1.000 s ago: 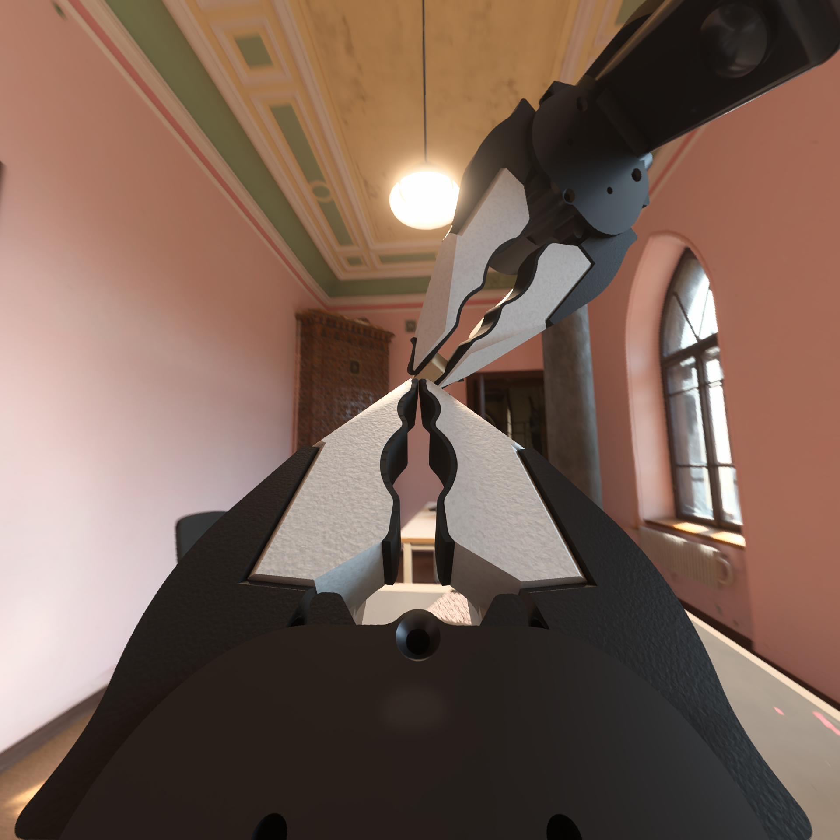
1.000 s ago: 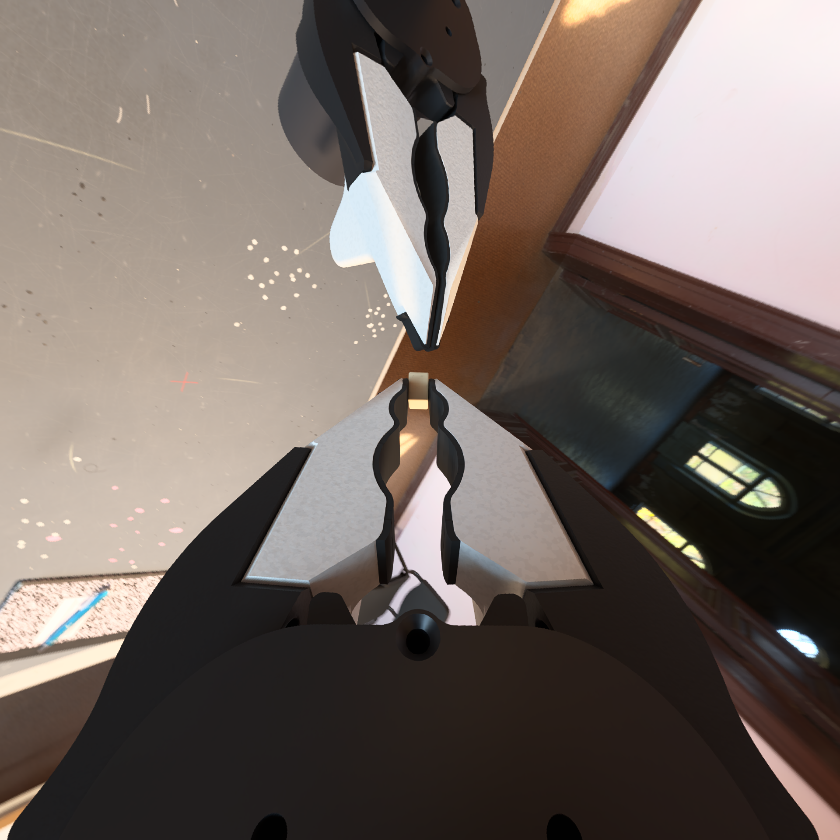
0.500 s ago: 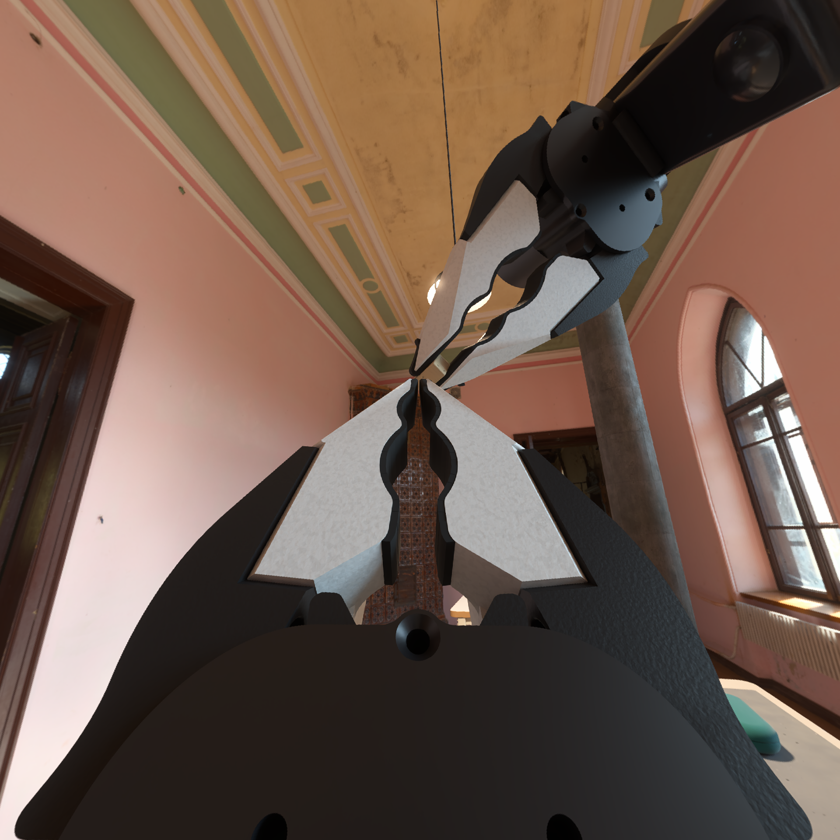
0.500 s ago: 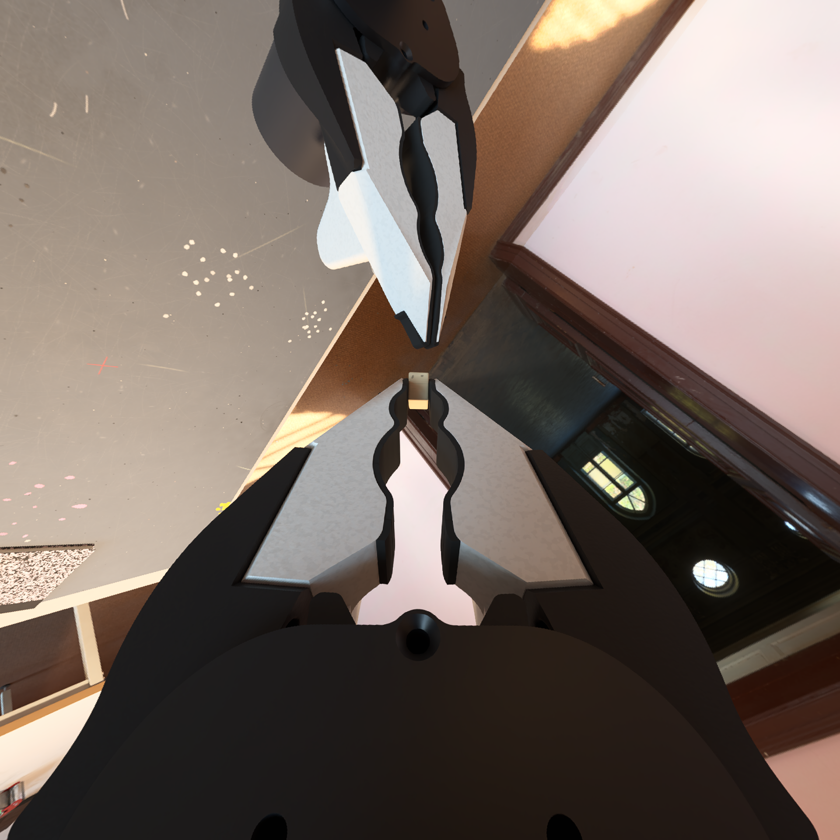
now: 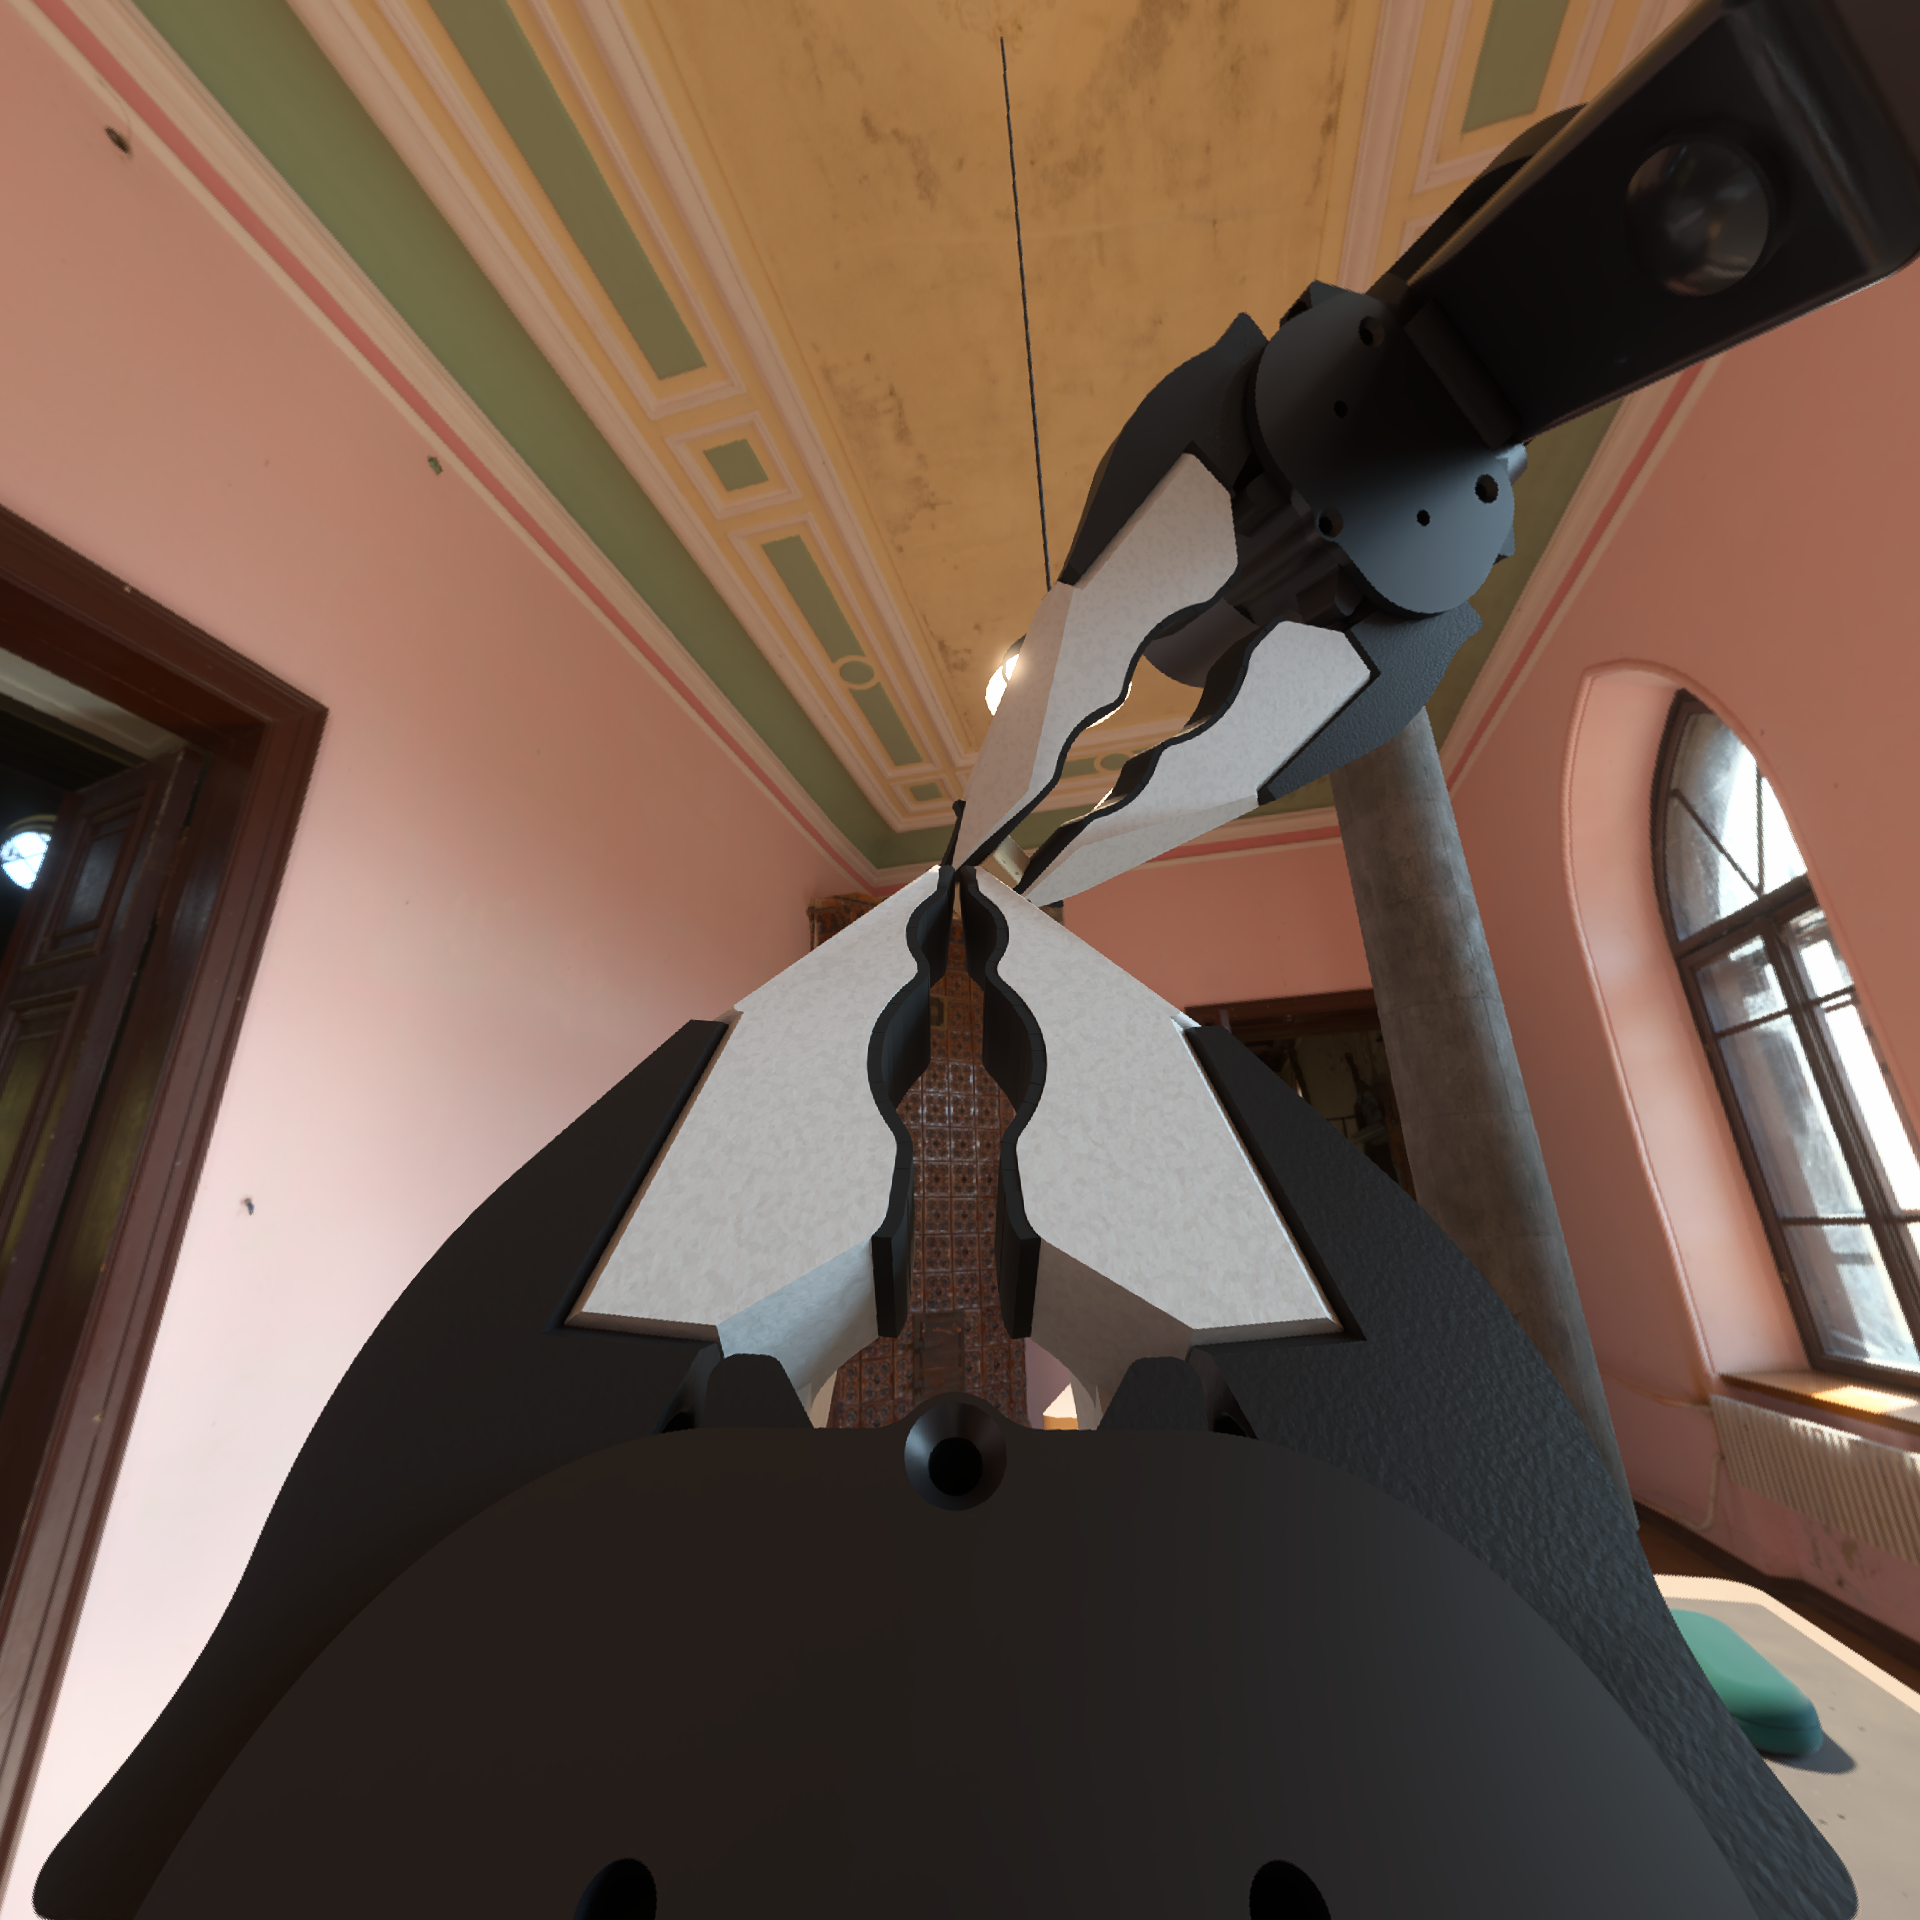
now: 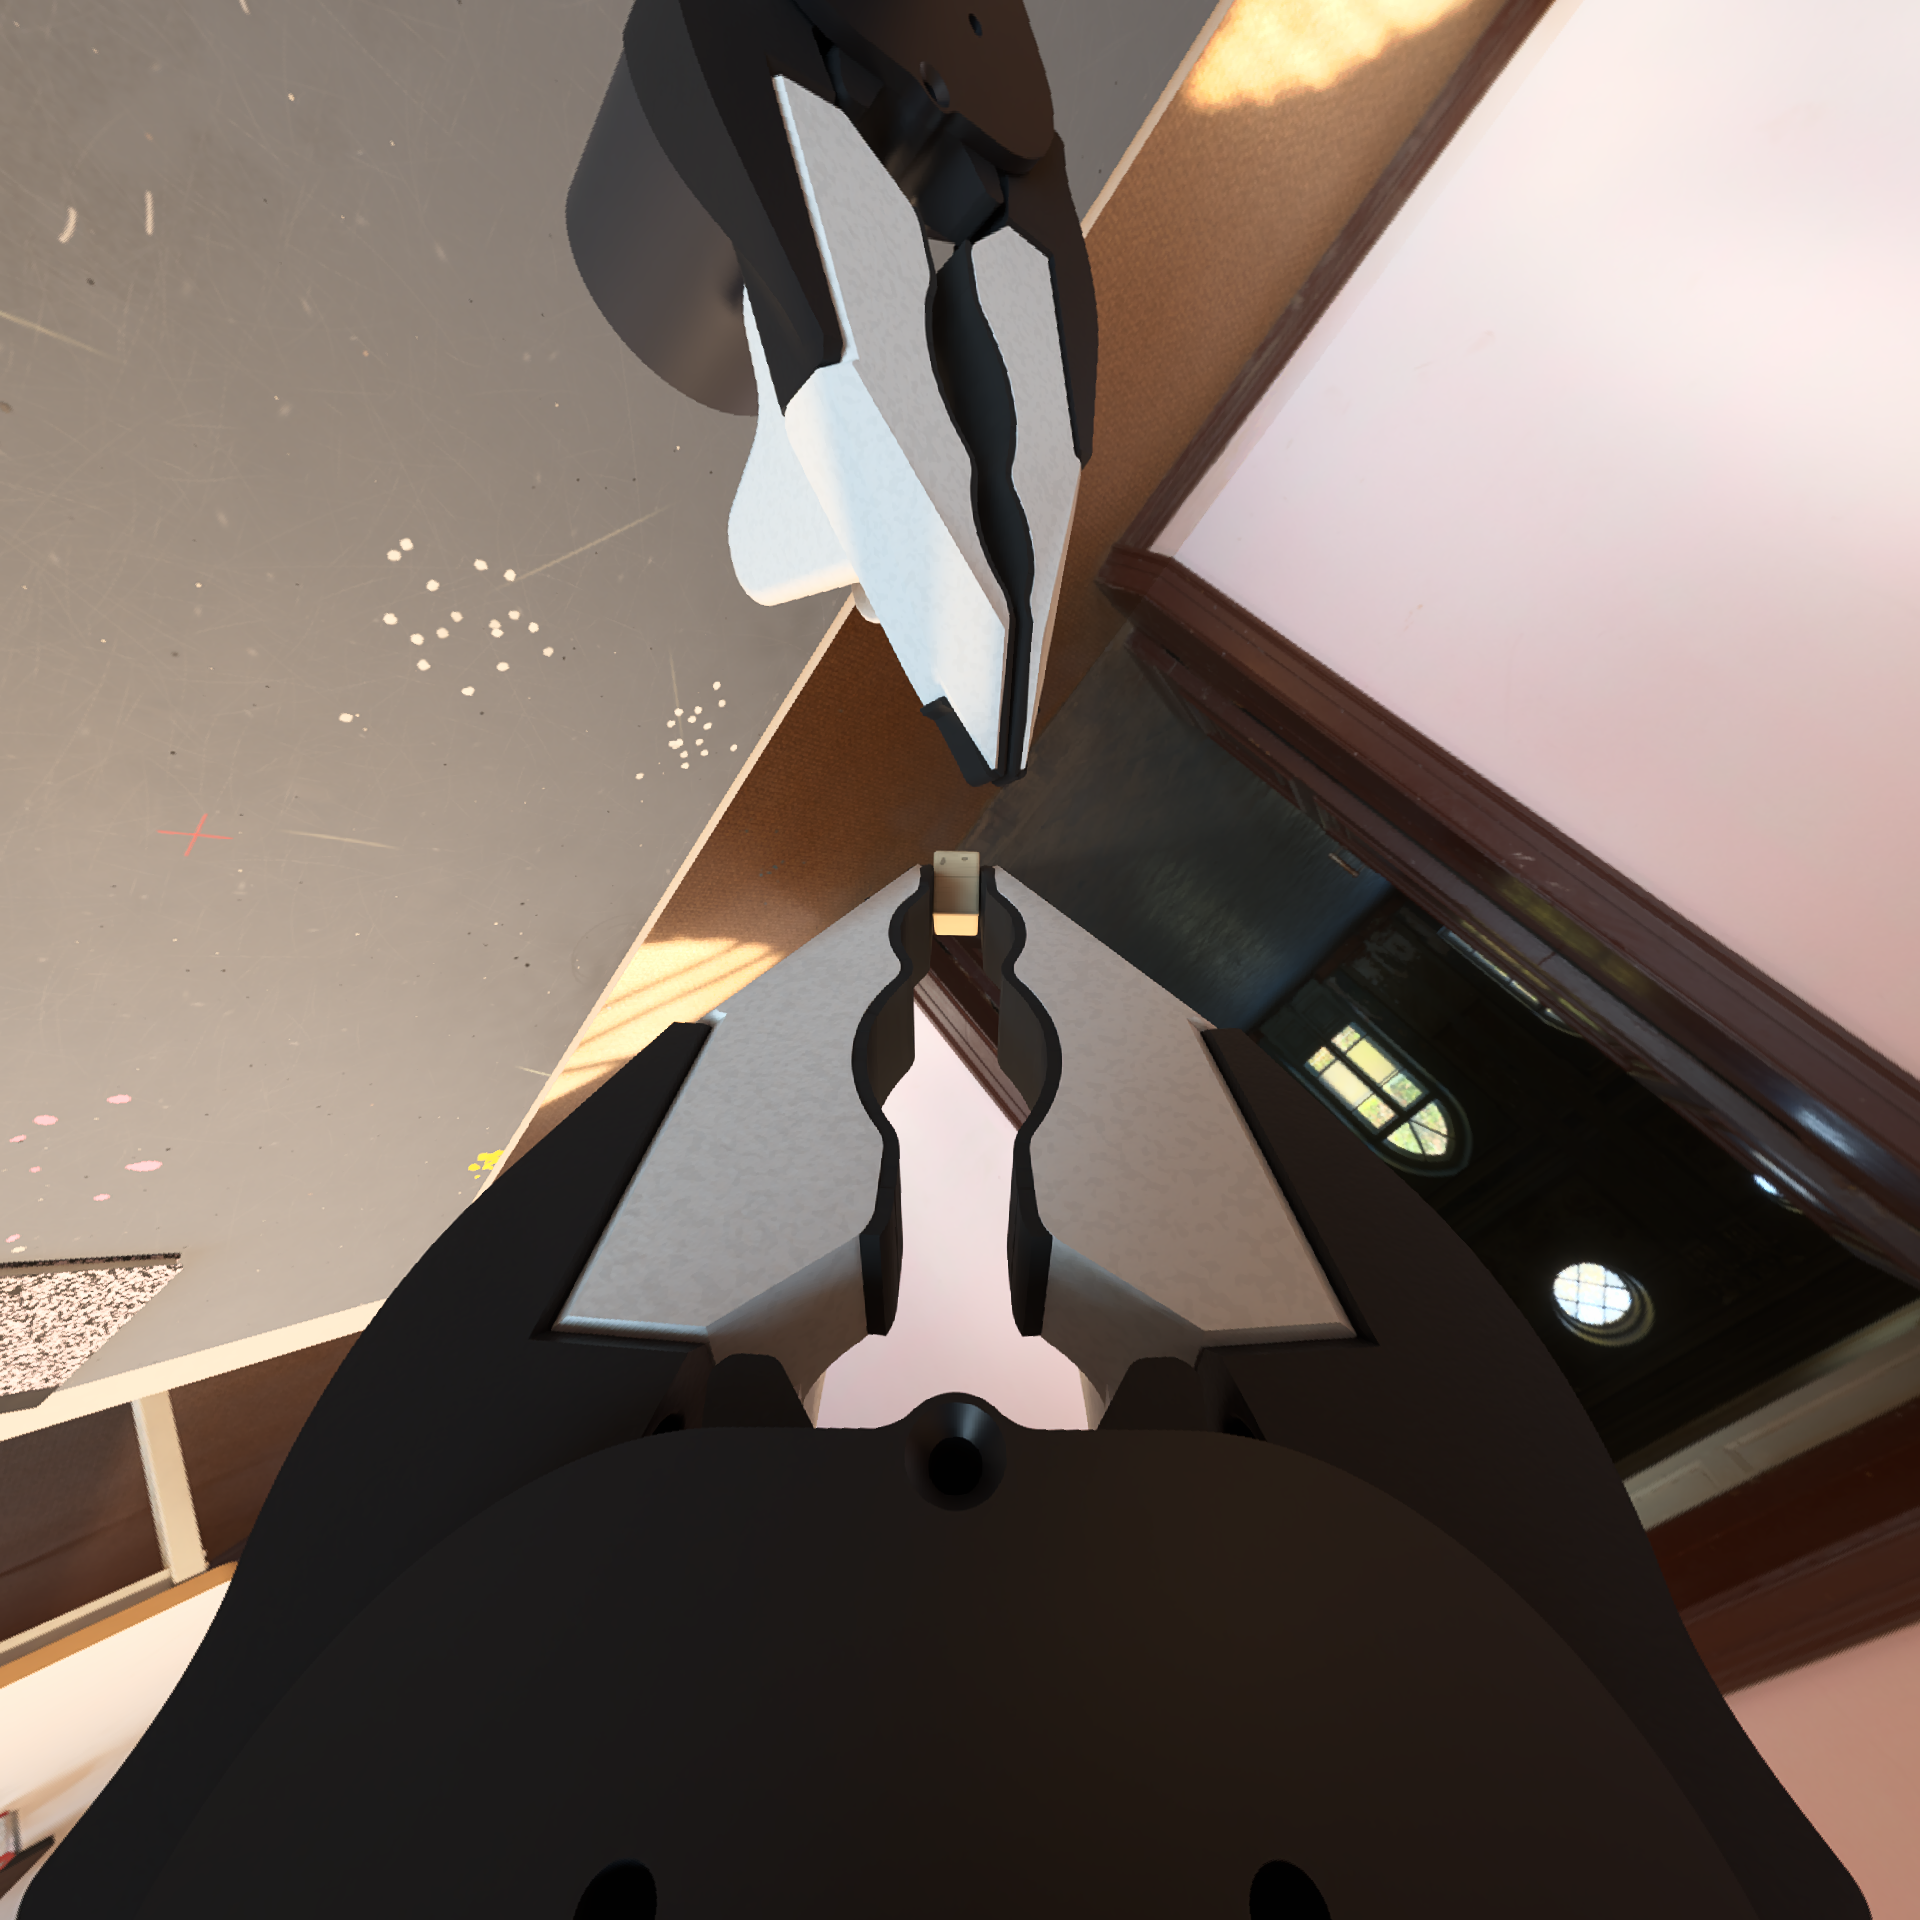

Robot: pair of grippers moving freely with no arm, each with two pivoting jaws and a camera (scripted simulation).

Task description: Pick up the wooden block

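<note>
The wooden block is pinched at the fingertips of the right hand-held gripper, clear of the grey counter at 10 o'clock. Pickup is judged done; only keeping hold is left. The left hand-held gripper is closed on nothing, tips near the block at 12 o'clock.
</note>
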